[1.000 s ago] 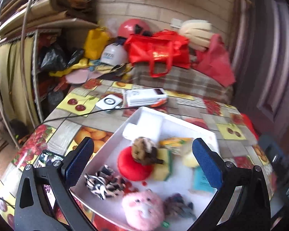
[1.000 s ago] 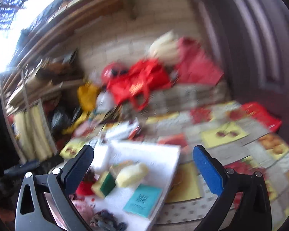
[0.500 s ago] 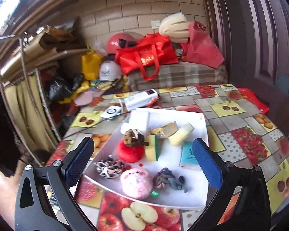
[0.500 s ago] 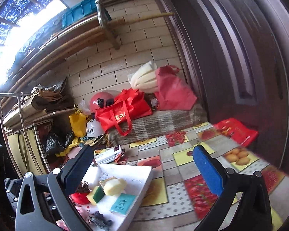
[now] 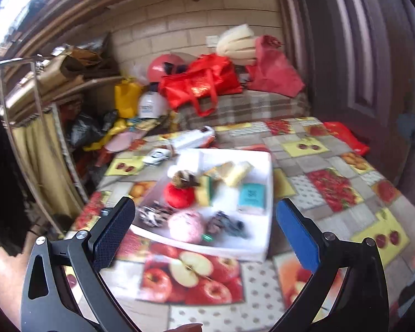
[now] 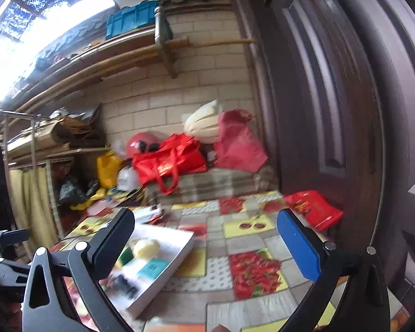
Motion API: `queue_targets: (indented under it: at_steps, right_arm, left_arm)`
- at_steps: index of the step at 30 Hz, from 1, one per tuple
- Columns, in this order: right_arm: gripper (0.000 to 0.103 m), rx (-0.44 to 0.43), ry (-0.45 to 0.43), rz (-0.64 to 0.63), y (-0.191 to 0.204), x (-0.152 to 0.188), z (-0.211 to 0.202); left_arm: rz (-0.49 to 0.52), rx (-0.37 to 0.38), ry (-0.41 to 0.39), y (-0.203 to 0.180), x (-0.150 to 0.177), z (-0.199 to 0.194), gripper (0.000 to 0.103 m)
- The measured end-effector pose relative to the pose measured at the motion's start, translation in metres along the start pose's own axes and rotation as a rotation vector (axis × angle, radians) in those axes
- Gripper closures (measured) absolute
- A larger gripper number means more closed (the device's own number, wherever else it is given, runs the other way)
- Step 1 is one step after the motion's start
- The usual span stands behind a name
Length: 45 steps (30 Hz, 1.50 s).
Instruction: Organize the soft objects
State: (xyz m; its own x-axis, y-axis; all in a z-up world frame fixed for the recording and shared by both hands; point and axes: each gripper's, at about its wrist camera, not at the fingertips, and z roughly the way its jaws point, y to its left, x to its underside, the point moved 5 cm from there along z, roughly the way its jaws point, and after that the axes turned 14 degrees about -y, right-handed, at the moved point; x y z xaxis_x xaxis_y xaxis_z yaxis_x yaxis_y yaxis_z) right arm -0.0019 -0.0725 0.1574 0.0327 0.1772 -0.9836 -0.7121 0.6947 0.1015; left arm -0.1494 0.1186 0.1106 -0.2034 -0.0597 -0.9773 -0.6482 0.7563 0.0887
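A white tray [image 5: 265, 166] on the fruit-print tablecloth holds several soft things: a pink plush ball [image 5: 186, 227], a red round cushion [image 5: 179, 196], a zebra-print scrunchie [image 5: 154, 215], a dark braided scrunchie [image 5: 226, 224], a yellow-green sponge [image 5: 206, 191], a pale yellow sponge [image 5: 239, 172] and a teal packet [image 5: 251, 197]. My left gripper [image 5: 204, 238] is open and empty, held above the tray's near edge. My right gripper [image 6: 206, 244] is open and empty, above the cloth right of the tray [image 6: 177, 251].
A white box [image 5: 192, 139] and a small white device [image 5: 157, 155] lie behind the tray. Red bags [image 5: 200, 84], a helmet and a plaid bench stand at the back. A dark door [image 6: 332, 110] is at the right, a shelf rack [image 5: 38, 127] at the left.
Both grippers have drawn back and risen from the tray, so it looks smaller and farther. The right view has tilted up toward the wall. Both stay open and empty.
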Motion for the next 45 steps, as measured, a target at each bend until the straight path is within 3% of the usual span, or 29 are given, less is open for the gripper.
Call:
queue_targets:
  at_steps: [3,10,17,22,31,45]
  right_arm:
    - [0.0,0.005,0.008,0.035,-0.006,0.001,-0.008]
    - [0.0,0.031,-0.05,0.149,-0.031,-0.009,-0.024]
    - [0.0,0.068,-0.081,0.105,-0.034,-0.02,-0.041]
    - [0.0,0.081,-0.077,0.106,-0.039,-0.019,-0.041]
    - [0.0,0.114,0.031,0.179,-0.054,0.001,-0.028]
    - [0.0,0.122,0.087,0.168,-0.054,0.013,-0.018]
  left_arm:
    - [-0.008,0.056,0.033,-0.008,0.004,-0.006,0.0]
    - [0.023,-0.089,0.121,-0.002,0.02,0.003,0.0]
    - [-0.023,-0.13,0.146,0.004,0.024,-0.006,0.0]
    - [-0.028,-0.106,0.155,-0.002,0.024,-0.009,0.0]
    - [-0.037,-0.089,0.186,-0.004,0.03,-0.003,0.0]
    - [-0.047,-0.05,0.228,-0.005,0.041,0.013,0.0]
